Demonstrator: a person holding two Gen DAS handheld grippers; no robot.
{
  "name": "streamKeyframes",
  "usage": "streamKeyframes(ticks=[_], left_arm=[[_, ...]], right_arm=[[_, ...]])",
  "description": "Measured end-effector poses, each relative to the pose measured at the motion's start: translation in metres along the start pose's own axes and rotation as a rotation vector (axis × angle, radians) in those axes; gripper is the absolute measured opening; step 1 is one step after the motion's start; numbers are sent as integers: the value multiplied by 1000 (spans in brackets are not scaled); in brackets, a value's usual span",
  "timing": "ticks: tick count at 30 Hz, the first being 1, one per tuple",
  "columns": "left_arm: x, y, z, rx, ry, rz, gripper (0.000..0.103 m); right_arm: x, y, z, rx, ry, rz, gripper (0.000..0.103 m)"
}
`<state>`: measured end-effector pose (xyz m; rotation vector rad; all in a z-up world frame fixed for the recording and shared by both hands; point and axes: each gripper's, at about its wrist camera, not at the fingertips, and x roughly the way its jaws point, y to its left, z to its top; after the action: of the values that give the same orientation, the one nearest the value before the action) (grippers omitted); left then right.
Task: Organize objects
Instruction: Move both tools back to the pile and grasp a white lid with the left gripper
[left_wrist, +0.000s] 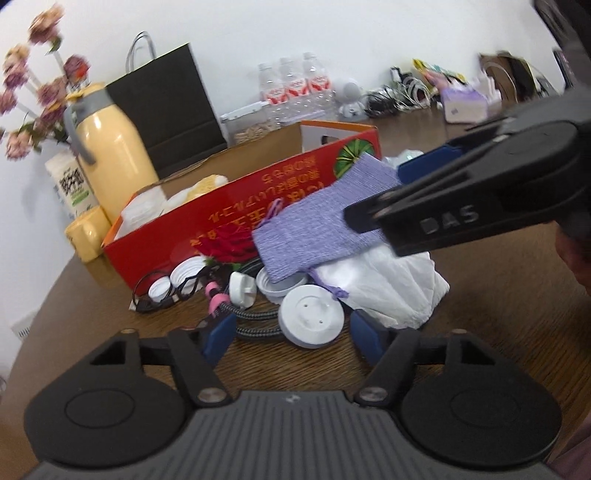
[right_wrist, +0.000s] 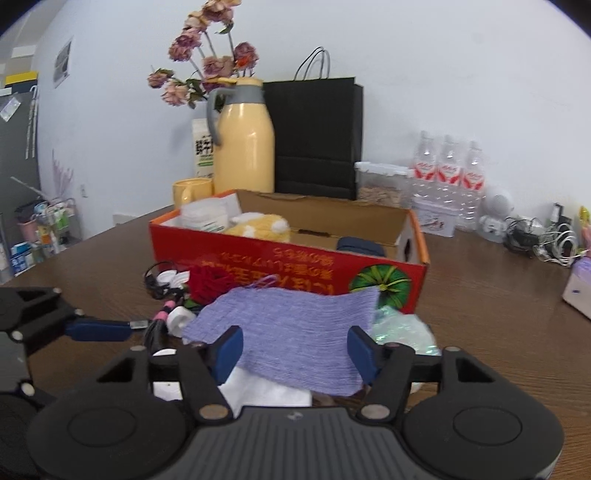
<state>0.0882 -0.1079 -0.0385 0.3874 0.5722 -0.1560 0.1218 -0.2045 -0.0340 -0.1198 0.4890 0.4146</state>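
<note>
Presently the right gripper (right_wrist: 295, 349) stands spread over the purple cloth (right_wrist: 291, 332) beside the red box (right_wrist: 258, 262), the left gripper (left_wrist: 291, 334) likewise spread above the white disc (left_wrist: 312, 319).

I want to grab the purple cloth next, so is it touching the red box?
Cannot tell. In the right wrist view the purple cloth overlaps the red box, but neither view plainly shows contact or a gap.

Wall: plain white painted wall (right_wrist: 424, 74), evenly lit.
Table: dark brown wood-grain tabletop (right_wrist: 498, 332), abutting the wall.
Left side: grey metal wire storage rack (right_wrist: 48, 229) standing on the floor.
Wall fixture: small white wall outlet (right_wrist: 84, 191).
</note>
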Motion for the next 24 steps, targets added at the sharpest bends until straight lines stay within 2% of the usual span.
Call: streamKeyframes(ticks=[4,6,7,8,9,14,24], left_arm=[[4,-6,1,44,-13,11,65],[6,-7,2,49,-14,15,59],[7,-7,2,48,-14,7,49],[7,-6,2,45,-14,-8,41],[6,-7,1,48,-18,-9,41],[3,-6,-1,34,-29,-23,40],[-9,19,-6,-142,-49,-72,40]], right_arm=[[5,1,-4,5,12,16,61],[7,0,-5,13,21,19,60],[8,-2,-5,17,27,22,58],[9,-2,-6,22,32,24,51],[11,-2,-7,26,40,27,45],[23,2,-12,24,79,34,44],[30,3,-13,22,113,18,44]])
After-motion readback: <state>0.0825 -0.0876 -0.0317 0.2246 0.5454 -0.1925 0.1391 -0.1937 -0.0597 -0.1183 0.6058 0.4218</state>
